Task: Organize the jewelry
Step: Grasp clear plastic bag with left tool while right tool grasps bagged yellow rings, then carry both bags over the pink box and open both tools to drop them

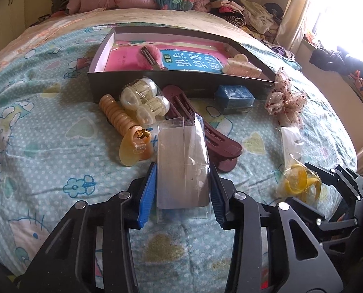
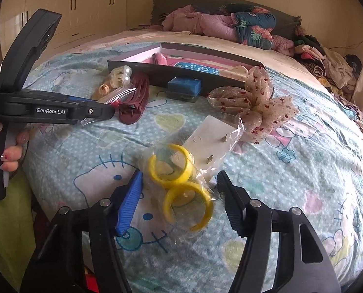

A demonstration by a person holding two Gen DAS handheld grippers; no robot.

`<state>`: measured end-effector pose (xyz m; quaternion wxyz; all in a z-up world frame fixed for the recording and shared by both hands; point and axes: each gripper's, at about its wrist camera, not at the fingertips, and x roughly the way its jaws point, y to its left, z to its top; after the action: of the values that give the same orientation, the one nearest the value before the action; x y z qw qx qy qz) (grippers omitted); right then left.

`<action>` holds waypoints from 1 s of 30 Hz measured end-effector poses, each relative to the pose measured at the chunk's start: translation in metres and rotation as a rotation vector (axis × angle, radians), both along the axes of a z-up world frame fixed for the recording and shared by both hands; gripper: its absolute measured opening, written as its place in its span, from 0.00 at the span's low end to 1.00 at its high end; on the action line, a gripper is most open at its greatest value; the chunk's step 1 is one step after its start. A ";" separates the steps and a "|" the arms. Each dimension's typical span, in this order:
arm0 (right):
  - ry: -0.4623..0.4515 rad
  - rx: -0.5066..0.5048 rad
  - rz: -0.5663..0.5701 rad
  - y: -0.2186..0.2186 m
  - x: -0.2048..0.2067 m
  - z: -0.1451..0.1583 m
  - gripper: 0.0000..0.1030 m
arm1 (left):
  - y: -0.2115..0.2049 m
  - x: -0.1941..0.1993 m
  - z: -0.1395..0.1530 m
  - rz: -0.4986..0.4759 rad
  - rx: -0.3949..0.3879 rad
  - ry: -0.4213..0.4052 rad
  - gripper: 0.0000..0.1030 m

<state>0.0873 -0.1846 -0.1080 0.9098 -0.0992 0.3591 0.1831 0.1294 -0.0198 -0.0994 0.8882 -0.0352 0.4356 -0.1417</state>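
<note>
Bedspread point(image 1: 47, 146) with cartoon print is carrying a scatter of hair pieces in front of a shallow dark box point(image 1: 157, 83). Crowding the near side of the box: a tan ribbed claw clip point(image 1: 125, 127), a pale pearly clip point(image 1: 142, 102), a long maroon clip point(image 1: 201, 127) and a small blue case point(image 1: 234, 97); a sheer dotted scrunchie point(image 2: 254, 105) is lying off the box's right corner. Left gripper point(image 1: 182, 185) is sitting with its blue pads against both edges of a clear flat packet point(image 1: 181, 161), jaws narrowed onto it; the packet's long axis is running away from the camera toward the box, its far end lying over the maroon clip. Contents of the packet are hard to make out through the glare. Right gripper point(image 2: 179, 200) is standing half open around a crinkled clear bag of yellow hoops point(image 2: 181, 183), pads apart from the plastic on both sides. The bag is lying lengthwise along the fingers, a white earring card point(image 2: 213, 136) just beyond it. A hand point(image 2: 10, 156) is gripping the left tool's handle.
</note>
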 end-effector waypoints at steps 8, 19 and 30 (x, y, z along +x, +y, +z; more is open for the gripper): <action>-0.019 0.072 -0.068 -0.025 -0.003 0.018 0.56 | -0.006 -0.010 0.013 -0.032 -0.007 -0.039 0.31; -0.072 0.121 -0.095 -0.038 -0.003 0.047 0.56 | -0.009 -0.012 0.038 -0.033 -0.009 -0.110 0.31; -0.132 0.131 -0.106 -0.034 0.009 0.073 0.56 | 0.003 -0.003 0.058 0.002 -0.021 -0.166 0.31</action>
<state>0.0961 -0.2185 -0.0347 0.9444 -0.0322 0.2906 0.1506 0.1265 -0.0165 -0.0417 0.9209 -0.0328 0.3591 -0.1479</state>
